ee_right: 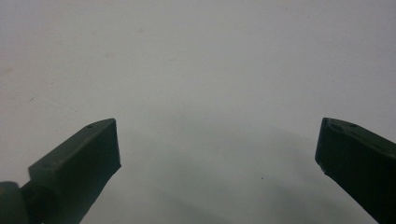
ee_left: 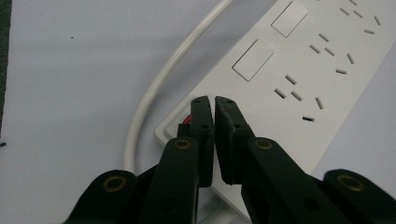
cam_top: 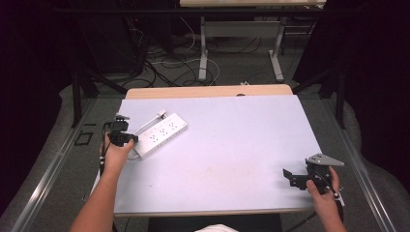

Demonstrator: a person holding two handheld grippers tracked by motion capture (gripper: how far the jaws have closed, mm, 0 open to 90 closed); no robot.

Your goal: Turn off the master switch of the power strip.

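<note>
White power strip (cam_top: 161, 135), one, on table (cam_top: 232, 145); left gripper (ee_left: 214, 108) fingers nearly closed over its red switch (ee_left: 187, 120); right gripper (ee_right: 217, 149) fingers wide.

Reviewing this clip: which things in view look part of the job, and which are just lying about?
In play:
- power strip
- its red switch, at the tips of the nearly closed left gripper
- its white cord

Idle:
- right gripper, open over the bare table
- cables on the floor beyond
</note>
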